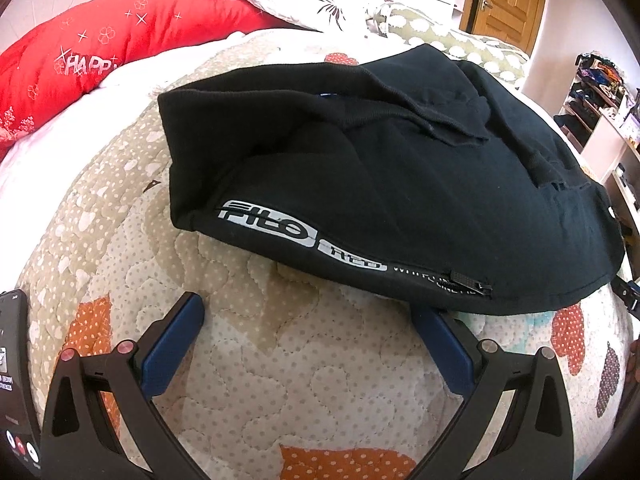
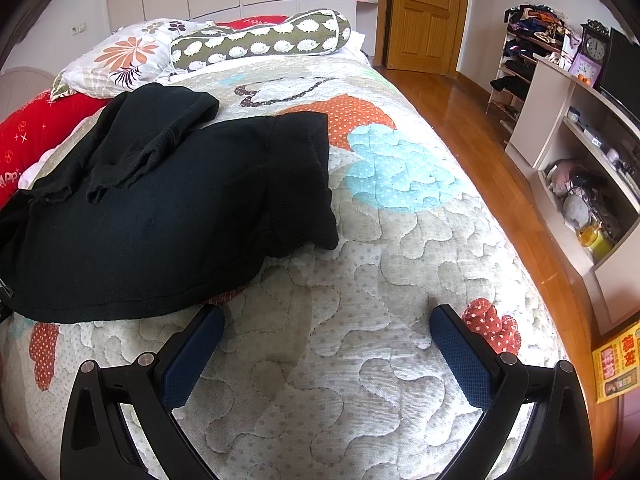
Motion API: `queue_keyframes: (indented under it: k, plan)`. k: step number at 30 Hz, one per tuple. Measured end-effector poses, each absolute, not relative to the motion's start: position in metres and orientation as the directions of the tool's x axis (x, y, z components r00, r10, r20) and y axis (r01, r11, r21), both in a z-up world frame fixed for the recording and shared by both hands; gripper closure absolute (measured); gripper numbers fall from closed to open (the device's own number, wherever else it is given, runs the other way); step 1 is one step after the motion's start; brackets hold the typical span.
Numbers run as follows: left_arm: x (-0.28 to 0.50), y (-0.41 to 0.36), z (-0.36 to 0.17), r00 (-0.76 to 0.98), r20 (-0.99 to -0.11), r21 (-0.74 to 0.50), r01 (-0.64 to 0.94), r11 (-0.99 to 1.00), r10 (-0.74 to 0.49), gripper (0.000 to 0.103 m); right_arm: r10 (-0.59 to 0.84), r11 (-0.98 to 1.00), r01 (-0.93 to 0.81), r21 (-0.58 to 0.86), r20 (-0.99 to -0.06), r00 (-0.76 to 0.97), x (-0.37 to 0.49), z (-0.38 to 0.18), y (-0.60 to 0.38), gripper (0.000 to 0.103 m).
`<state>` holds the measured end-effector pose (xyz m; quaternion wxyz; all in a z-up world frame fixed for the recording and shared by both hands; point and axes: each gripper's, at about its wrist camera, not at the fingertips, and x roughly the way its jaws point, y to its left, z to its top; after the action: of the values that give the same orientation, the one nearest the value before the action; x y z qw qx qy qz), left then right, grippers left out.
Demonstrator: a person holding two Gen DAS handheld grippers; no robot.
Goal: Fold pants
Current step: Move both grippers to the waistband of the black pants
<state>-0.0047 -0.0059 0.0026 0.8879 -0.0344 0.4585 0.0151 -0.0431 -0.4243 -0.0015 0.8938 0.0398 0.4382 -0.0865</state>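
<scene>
Down low, the left tongs (image 1: 308, 320) stand wide apart and hold nothing, their blue pads (image 1: 174, 346) hovering over the quilted bedspread (image 1: 248, 380); the right-hand pad reaches just to the near hem of the black pants (image 1: 380, 184). Likewise the right tongs (image 2: 328, 320) are spread wide and empty above the bedspread (image 2: 360, 300), with the pants (image 2: 168, 208) just beyond their left finger. The pants lie bunched in a loose heap on the bed, a white printed logo (image 1: 266, 222) and a zipper (image 1: 468, 280) along the near edge. Behind them sit a red pillow (image 1: 80, 60), a floral pillow (image 2: 116, 56) and a green bolster (image 2: 260, 40). Farther off are a wooden door (image 2: 424, 12) and shelves (image 2: 580, 152) beside the wood floor.
</scene>
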Motion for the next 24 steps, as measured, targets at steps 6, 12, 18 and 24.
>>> queue_keyframes:
  k: [6, 12, 18, 24]
  plan:
    - [-0.011, 0.003, 0.011, 0.594, -0.804, -0.076, -0.062, 0.995, -0.025, 0.000, -0.067, 0.983, 0.178, 0.053, -0.790, 0.609, -0.062, 0.011, -0.415, 0.000]
    - [-0.023, 0.021, 0.029, 0.669, -0.743, -0.091, -0.102, 0.991, 0.001, 0.000, 0.001, 0.989, 0.112, 0.092, -0.776, 0.631, -0.073, 0.015, -0.391, 0.000]
    - [-0.016, 0.048, 0.037, 0.680, -0.733, -0.108, -0.161, 0.981, 0.031, 0.000, 0.013, 0.993, 0.082, 0.088, -0.757, 0.653, -0.068, 0.024, -0.380, 0.000]
    - [0.011, 0.053, 0.044, 0.674, -0.729, -0.005, -0.184, 0.983, 0.123, 0.000, 0.026, 0.991, 0.085, 0.108, -0.757, 0.653, -0.056, 0.025, -0.387, 0.000]
